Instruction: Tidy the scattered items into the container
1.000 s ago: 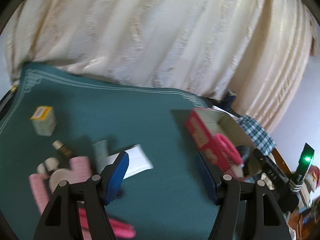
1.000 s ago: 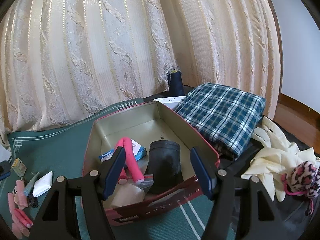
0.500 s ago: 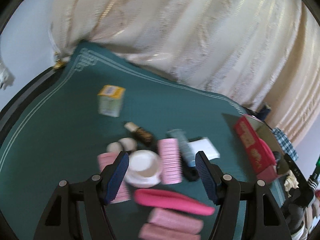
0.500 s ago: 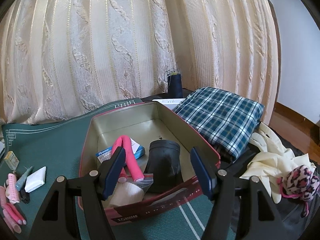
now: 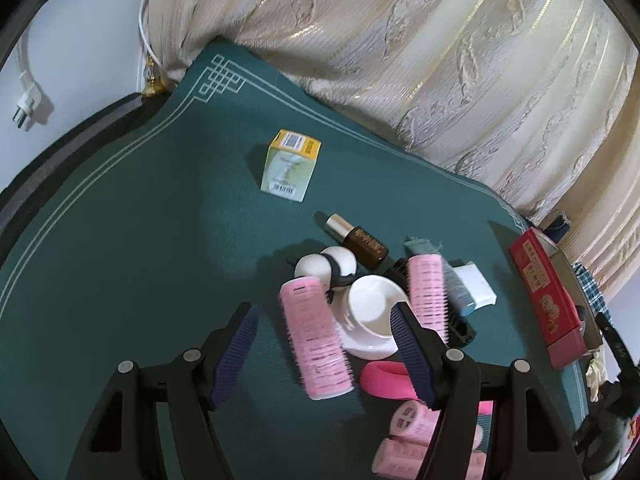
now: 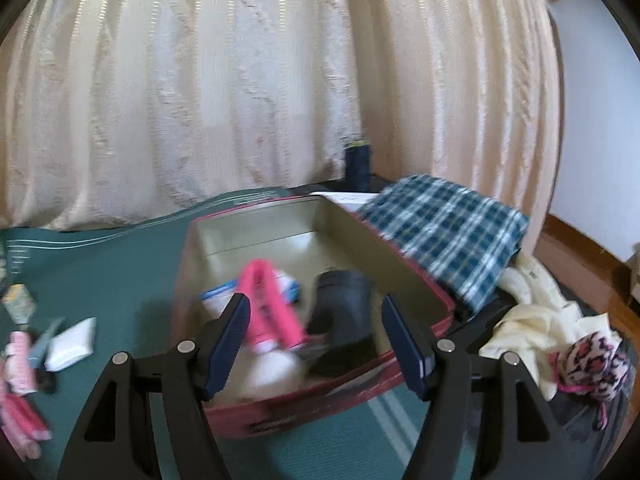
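Note:
My left gripper (image 5: 324, 346) is open above a heap of small items on the green table mat (image 5: 140, 240). A pink hair roller (image 5: 316, 336) lies between its fingers, untouched, beside a white cup on a saucer (image 5: 370, 308). A second pink roller (image 5: 428, 292), a brown bottle (image 5: 360, 240), a small yellow-topped box (image 5: 290, 166) and a white packet (image 5: 478, 284) lie around. The red tin box (image 6: 320, 240) stands at the right, holding a pink bendy curler (image 6: 268, 304) and a dark pouch (image 6: 344, 304). My right gripper (image 6: 316, 340) hangs open over the tin's near wall, empty.
A folded plaid cloth (image 6: 448, 228) rests against the tin's far right side, with cream gloves (image 6: 536, 320) and a leopard-print scrunchie (image 6: 596, 360) further right. More pink rollers (image 5: 416, 436) lie at the heap's near edge. A cream curtain (image 5: 400, 40) hangs behind the table.
My left gripper has swung left from the red tin to the heap of items and dropped lower over the pink roller. The right gripper has hardly moved.

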### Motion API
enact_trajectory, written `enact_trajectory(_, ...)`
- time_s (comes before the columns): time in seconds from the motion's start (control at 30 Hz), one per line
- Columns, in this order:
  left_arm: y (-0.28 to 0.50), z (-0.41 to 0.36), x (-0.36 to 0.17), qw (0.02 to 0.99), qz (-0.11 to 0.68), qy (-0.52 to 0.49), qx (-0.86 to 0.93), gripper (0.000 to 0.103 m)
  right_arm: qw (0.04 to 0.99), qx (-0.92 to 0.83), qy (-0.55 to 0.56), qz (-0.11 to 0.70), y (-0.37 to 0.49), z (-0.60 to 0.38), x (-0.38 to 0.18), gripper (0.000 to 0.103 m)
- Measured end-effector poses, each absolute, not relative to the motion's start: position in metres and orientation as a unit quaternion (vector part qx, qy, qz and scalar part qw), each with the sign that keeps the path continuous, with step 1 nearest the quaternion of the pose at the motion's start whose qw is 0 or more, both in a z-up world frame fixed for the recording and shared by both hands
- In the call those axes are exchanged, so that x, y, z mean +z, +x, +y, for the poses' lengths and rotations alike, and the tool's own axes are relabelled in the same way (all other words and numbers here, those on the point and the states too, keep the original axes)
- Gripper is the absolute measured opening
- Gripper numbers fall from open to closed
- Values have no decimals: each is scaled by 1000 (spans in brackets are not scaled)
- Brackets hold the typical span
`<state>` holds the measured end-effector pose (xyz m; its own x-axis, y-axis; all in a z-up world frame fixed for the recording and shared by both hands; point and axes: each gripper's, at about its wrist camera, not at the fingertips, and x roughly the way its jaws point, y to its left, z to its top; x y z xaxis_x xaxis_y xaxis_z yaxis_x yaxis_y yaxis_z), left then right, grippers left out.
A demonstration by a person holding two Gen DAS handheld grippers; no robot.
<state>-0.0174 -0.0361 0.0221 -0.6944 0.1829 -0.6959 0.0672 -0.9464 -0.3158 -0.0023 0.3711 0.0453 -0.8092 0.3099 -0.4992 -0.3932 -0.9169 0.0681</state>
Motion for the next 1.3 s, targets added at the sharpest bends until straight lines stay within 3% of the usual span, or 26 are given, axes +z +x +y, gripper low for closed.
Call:
enact_trajectory(0.23,-24,-39,4,32,-165,-405,899,70,77,958,-262,89,11,308,54,78)
enact_trajectory(0.27,-25,-40,3,34,-166,-405,898,64,67,958,-264,86,12,298,54,78)
enact_trajectory(0.3,-25,-41,2,39,-170,-407,896,49,57,959,-264,81,14,289,55,78)
enact_trajectory(0.37,-26,-45,0,51,-183,-408,893,35,38,960,-265,77,18,272,56,78)
enact_trajectory(0.47,-24,-50,0,56,-198,-401,893,31,-3,958,-276,79,21,250,55,78)
enact_trajectory(0.8,-5,-62,11,59,-214,-359,907,31,-184,897,-382,126,24,190,26,78)
enact_trajectory(1.03,-4,-65,12,70,-221,-356,905,31,-247,872,-417,71,35,135,11,78)
enact_trajectory(1.3,-1,-66,11,81,-230,-354,903,31,-269,844,-456,87,20,113,-1,78)
